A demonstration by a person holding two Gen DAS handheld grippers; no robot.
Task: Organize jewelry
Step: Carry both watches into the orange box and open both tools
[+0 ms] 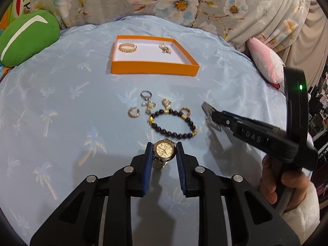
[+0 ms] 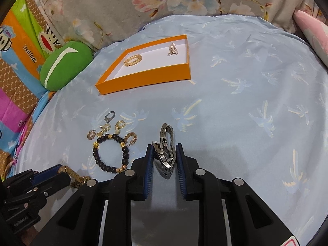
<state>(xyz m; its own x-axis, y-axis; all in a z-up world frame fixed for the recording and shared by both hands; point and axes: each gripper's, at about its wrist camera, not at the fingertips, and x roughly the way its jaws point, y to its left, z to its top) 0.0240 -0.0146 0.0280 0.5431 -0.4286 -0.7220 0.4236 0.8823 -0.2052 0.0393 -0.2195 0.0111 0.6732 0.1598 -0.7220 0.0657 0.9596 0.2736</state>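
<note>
Left gripper (image 1: 164, 150) clasps gold watch (image 1: 164, 148); right gripper (image 2: 164, 152) clasps steel watch (image 2: 166, 153); orange box (image 2: 143, 78) upper centre, bare cloth (image 2: 246, 102) right.

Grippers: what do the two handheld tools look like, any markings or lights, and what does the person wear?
Both grippers, left gripper and right gripper, are black linkages with silver rivets and ribbed blue pads. The right's body bears raised letters "DAS" and a green light; the left's reads "GenRobot.AI". A white fluffy sleeve shows.

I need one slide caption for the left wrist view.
Left gripper grips gold watch; orange box waits beyond.
</note>
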